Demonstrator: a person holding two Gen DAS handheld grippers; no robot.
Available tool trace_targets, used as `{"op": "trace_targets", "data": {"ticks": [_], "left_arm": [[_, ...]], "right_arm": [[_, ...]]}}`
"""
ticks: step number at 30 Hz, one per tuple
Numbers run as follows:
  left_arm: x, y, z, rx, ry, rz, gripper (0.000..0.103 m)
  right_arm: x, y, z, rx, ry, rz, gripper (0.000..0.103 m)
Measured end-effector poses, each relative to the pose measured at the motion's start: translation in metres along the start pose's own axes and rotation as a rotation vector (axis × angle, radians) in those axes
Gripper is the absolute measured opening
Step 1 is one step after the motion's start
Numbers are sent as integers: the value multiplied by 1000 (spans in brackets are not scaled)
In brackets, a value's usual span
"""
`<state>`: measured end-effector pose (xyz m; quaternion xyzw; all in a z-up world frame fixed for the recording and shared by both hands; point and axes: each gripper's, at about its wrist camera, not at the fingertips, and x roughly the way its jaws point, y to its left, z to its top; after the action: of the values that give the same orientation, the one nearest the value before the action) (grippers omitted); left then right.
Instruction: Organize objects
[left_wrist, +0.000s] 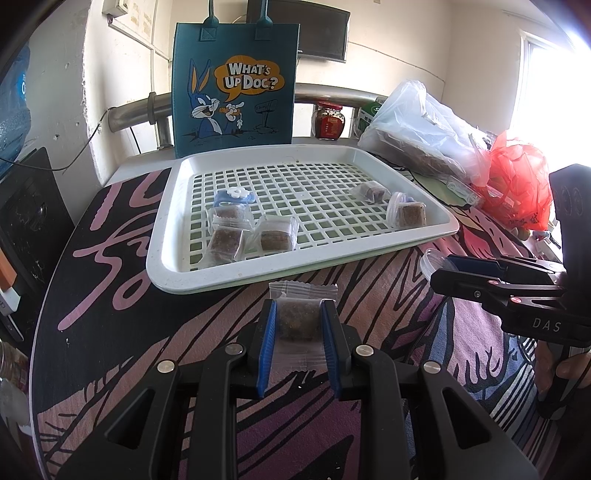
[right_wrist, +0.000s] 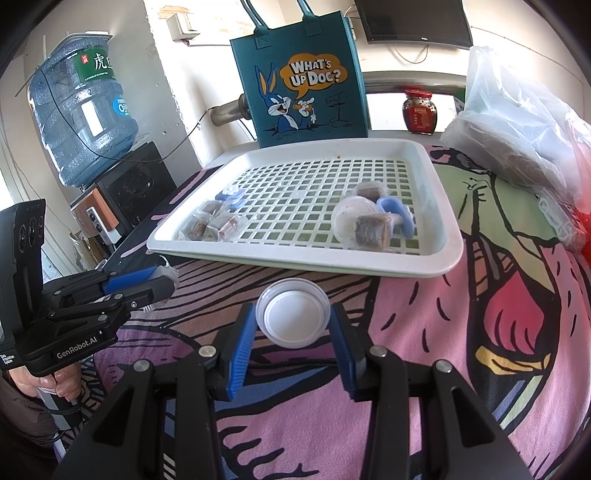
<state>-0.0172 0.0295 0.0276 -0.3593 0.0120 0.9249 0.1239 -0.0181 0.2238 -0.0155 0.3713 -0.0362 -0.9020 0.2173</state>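
My left gripper (left_wrist: 298, 314) is shut on a clear-wrapped brown snack packet (left_wrist: 298, 321), held above the printed cloth just in front of the white grid tray (left_wrist: 229, 273). My right gripper (right_wrist: 293, 319) is shut on a small clear plastic cup (right_wrist: 293, 315), also in front of the tray (right_wrist: 424, 269). On the tray lie several wrapped brown packets (left_wrist: 225, 240), a blue clip with a white flower (left_wrist: 236, 195), another clear cup (right_wrist: 347, 218) and a blue piece (right_wrist: 399, 214). The right gripper shows at the right of the left wrist view (left_wrist: 439, 275), the left gripper at the left of the right wrist view (right_wrist: 168, 280).
A teal "What's Up Doc?" tote bag (left_wrist: 236, 88) stands behind the tray. A red-lidded jar (left_wrist: 328, 120), clear plastic bags (left_wrist: 424, 129) and a red bag (left_wrist: 517, 177) lie at the right. A water bottle (right_wrist: 81, 118) on a black speaker (right_wrist: 129, 184) stands left.
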Motion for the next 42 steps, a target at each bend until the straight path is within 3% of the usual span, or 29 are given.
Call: {"op": "trace_targets", "data": {"ticks": [15,24,30,34,40,42], "left_arm": [[0,2,-1,-10,4,-2,23],[-8,12,7,-49,-3,-40,23],[-27,27,50,-29,-63,-23,23],[-16,45,85,-43,-71,-13,23],[45,71,124,-136,3,6,23],[68,75,129,-159,44,18,23]], "right_arm": [[1,-3,1,13,-2,7,40],[-6,-15,7,52,-9,33,40],[-38,-24,45,39,-95,42,40],[-45,-28,83,13,-128,43,40],[-9,-43,131,36,-71,32,40],[19,-55,140,80,-10,27,40]]}}
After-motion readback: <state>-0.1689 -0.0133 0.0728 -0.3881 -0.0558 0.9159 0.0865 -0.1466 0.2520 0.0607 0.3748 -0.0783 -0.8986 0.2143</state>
